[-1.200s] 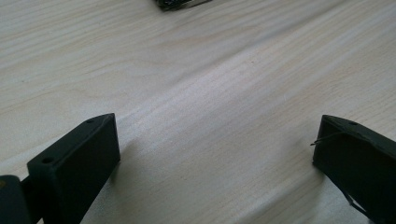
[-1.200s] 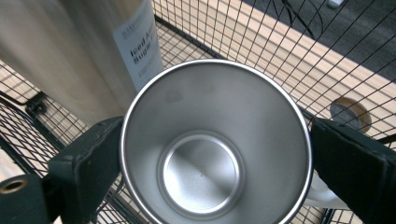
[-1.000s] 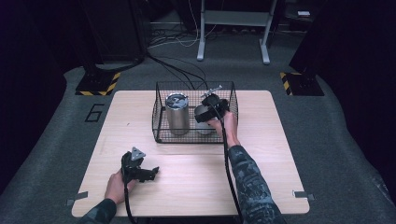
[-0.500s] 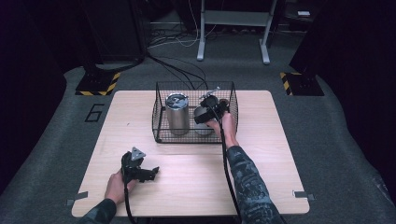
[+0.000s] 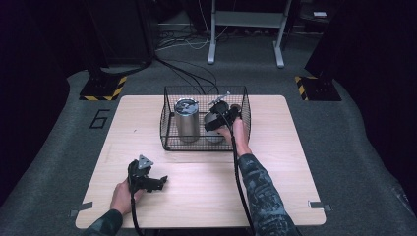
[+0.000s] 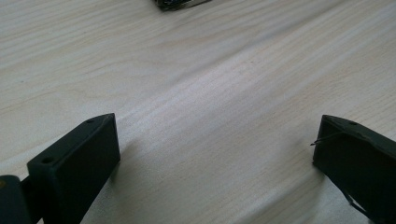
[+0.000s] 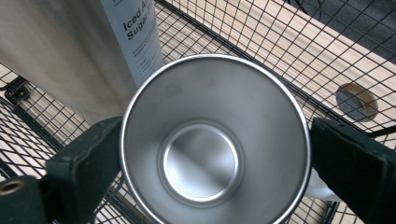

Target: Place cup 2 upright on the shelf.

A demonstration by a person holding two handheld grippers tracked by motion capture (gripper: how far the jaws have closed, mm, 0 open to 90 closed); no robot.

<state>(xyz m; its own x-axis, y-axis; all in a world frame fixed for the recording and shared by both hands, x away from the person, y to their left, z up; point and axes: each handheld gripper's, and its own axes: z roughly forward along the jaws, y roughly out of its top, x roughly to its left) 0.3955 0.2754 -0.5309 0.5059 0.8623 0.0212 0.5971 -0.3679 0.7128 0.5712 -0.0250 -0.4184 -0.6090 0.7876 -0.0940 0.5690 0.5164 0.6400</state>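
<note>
The steel cup [image 7: 212, 140] is round, shiny and empty, with a thin bright rim and a flat circular bottom; it stands upright inside the black wire basket [image 5: 167, 129], in its right half, just beside a taller steel tumbler [image 5: 187, 120] that carries a white label with dark print. The right gripper [image 5: 220, 118] reaches down into the basket from above, and its two black jaws stand on both sides of the cup's rim, the left one touching it and the right one very close; I cannot tell if they press it. The basket sits on the far middle part of the wooden worktop [image 5: 275, 162], near its back edge, and a round hole [image 7: 356, 101] in the wood is visible through the mesh. The left gripper [image 5: 145, 178] rests low on the worktop near the front left, well apart from the basket, with its jaws spread wide over bare wood. Much open worktop lies in front of the basket and to its both sides
</note>
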